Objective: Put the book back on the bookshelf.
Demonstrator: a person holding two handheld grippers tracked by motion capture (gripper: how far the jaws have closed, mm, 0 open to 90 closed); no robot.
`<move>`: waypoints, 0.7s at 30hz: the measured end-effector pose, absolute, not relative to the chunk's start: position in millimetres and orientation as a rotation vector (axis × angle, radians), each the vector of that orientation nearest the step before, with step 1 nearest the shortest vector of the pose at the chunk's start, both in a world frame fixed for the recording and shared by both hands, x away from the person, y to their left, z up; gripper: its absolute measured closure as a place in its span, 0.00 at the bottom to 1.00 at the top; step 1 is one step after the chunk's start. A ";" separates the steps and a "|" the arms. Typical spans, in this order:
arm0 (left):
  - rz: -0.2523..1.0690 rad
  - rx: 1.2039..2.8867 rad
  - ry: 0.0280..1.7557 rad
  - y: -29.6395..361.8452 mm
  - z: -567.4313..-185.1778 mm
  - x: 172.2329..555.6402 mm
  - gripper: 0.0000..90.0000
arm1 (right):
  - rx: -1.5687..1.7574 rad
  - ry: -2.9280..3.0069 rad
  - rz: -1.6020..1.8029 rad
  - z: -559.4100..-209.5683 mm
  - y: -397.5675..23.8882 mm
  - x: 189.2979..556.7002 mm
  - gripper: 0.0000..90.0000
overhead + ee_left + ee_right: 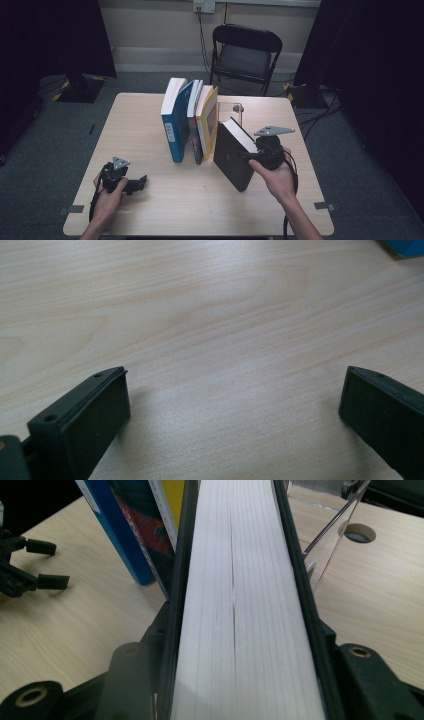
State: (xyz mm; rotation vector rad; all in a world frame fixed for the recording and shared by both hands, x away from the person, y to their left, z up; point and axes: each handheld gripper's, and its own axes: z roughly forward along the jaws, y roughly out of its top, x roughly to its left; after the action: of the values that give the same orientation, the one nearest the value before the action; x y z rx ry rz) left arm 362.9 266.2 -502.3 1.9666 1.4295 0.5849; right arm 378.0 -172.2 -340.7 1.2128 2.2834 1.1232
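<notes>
A black book (231,155) with white page edges (240,605) tilts to the right of a row of upright books, its lower corner near the table (165,205). My right gripper (250,152) is shut on it, one jaw on each cover (242,630). The row holds a blue book (175,125), a dark red one (194,127) and a yellow one (207,122). My left gripper (140,183) rests at the front left of the table, open, with bare wood between its jaws (235,375).
A clear plastic bookend (232,111) stands behind the black book, and appears again at the right (330,540) in the right gripper view. A black folding chair (245,52) stands beyond the far table edge. Dark curtains hang on both sides.
</notes>
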 end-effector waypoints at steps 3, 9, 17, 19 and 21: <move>0.584 1.968 1.428 266.3 -502.3 363.0 0.00 | 1.229 2.365 1.040 -332.9 -167.1 384.5 0.52; 0.585 1.967 1.427 266.3 -502.4 363.0 0.00 | 1.265 2.511 0.878 -315.9 -152.5 403.0 0.52; 0.584 1.969 1.427 266.4 -502.3 363.0 0.00 | 1.324 2.626 0.662 -315.5 -132.6 427.9 0.50; 0.585 1.967 1.427 266.3 -502.4 363.0 0.00 | 1.323 2.635 0.618 -317.9 -128.6 430.1 0.50; 0.584 1.969 1.424 266.4 -502.4 363.2 0.00 | 1.331 2.659 0.575 -318.8 -126.0 433.3 0.50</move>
State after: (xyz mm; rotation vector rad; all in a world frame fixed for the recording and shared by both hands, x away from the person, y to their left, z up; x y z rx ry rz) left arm 363.2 266.4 -502.4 1.9688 1.4238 0.5841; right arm 433.3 -126.0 -318.8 1.3311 2.6585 0.5753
